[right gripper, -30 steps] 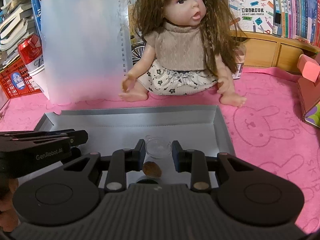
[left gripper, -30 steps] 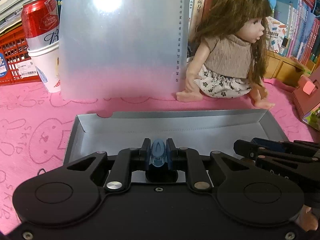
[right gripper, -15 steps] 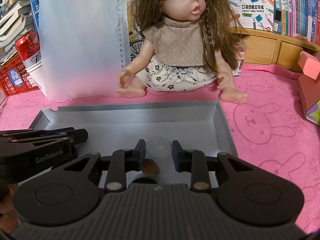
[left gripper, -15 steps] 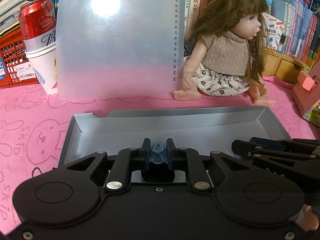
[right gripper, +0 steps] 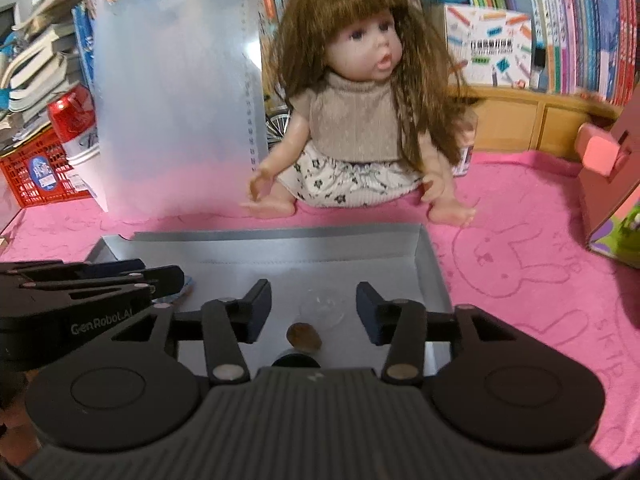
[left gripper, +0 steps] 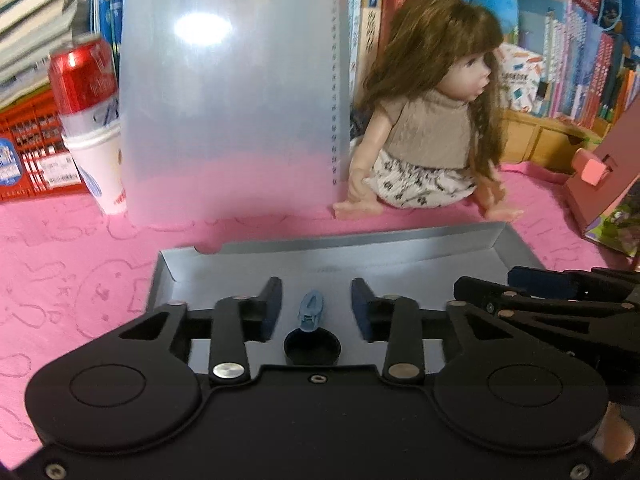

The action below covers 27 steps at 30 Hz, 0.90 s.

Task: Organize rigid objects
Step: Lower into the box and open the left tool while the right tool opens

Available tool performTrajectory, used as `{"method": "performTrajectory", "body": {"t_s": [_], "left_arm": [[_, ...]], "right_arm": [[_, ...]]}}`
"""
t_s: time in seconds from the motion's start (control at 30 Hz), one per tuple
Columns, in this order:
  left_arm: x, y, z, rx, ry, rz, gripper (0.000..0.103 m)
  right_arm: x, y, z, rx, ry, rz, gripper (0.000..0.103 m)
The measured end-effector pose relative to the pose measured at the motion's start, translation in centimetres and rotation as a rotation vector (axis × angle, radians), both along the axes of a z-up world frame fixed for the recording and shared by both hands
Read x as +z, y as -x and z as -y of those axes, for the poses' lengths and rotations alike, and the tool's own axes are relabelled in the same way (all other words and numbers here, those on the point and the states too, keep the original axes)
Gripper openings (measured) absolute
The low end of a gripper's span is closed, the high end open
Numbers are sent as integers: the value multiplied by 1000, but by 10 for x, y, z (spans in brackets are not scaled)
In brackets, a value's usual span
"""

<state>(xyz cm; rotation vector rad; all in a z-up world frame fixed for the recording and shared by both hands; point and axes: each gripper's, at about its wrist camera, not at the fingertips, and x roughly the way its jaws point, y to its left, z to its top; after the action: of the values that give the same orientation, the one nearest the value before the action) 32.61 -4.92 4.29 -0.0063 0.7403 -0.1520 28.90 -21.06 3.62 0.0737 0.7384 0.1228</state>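
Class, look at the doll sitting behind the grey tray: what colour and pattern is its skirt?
The doll's skirt is cream with small dark flowers, clearest in the right wrist view.

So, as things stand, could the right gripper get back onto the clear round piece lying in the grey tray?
Probably yes. The right gripper is open, its jaws just widened, and the clear round piece lies between them in the grey tray, with nothing over it. The left gripper sits off to one side.

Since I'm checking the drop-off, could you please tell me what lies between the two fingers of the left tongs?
In the left wrist view, a small blue object lies on the grey tray between the fingers of the left tongs, which have just been opening; neither pad touches it.
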Motion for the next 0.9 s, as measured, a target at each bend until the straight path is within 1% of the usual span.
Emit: {"method": "performTrajectory", "body": {"t_s": [0.13,0.27,0.53,0.63,0.73,0.9], "left_arm": [[14,16,-3,-7,2,36,47],[26,31,-6,-7,12,60,50],[45,68,-9,-26,16,112,53],[49,79,-12,-29,33,116,53],[52,88,-14,-30,32,123,53],[54,104,-18,-34,41,126,54]], "right_arm": [[13,15,-1,1,19,40,75],[26,31,-2,-2,28,77,81],[46,61,-4,-2,57,139,84],[49,70,-3,-1,54,147,84],[52,78,-3,0,46,151,84],[57,92,-3,8,63,169,84]]}}
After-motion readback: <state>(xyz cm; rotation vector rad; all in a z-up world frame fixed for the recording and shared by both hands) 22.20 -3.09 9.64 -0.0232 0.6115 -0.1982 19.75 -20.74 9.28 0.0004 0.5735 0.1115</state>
